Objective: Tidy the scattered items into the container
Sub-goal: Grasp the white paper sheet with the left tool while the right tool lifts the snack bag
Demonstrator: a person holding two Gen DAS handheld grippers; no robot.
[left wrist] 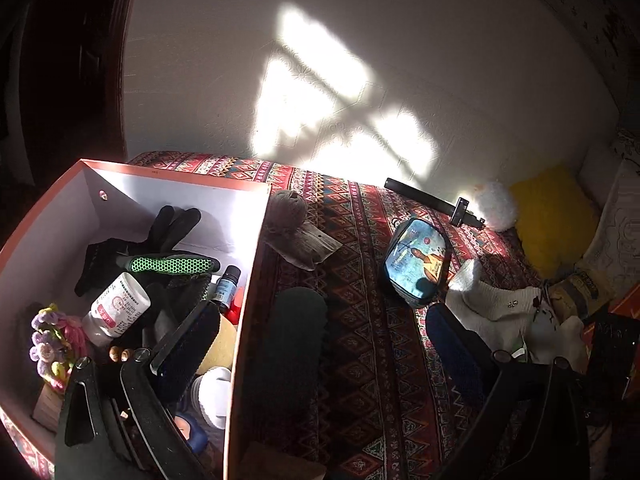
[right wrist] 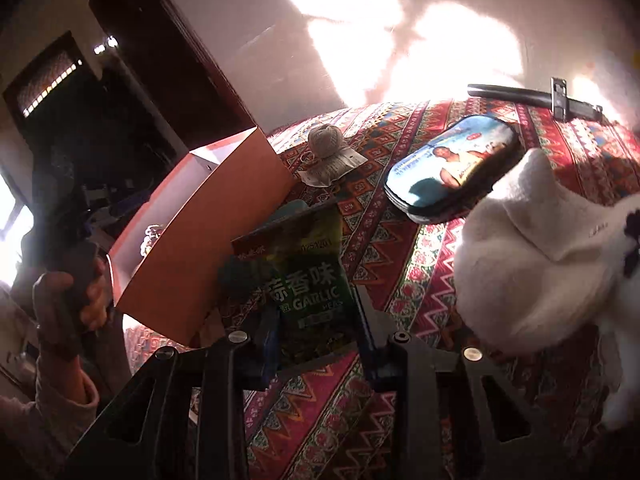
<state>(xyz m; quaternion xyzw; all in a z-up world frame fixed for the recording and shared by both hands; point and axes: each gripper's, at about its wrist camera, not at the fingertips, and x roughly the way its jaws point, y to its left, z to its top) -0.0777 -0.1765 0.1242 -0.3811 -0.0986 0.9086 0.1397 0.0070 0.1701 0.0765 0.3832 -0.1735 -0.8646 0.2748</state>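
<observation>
At twelve o'clock of the right gripper (right wrist: 316,332), a green garlic snack packet (right wrist: 308,280) is pinched between the jaws, upright, long axis running six to twelve. The orange box (right wrist: 208,240) sits at ten o'clock; the thin packet could slip or catch its near wall. The left gripper (left wrist: 320,344) spreads wide, empty, straddling that wall

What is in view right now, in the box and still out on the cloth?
box: 1, orange outside, white inside, left on the cloth
black gloves: in box
white bottle: 1, in box
crochet flowers: purple and pink, in box
twine ball: 1, beige, beside box
pouch: 1, blue printed, mid-cloth
white socks: right of pouch
garlic snack packet: 1, green, held
right gripper: shut on packet
left gripper: open, straddling box wall
</observation>
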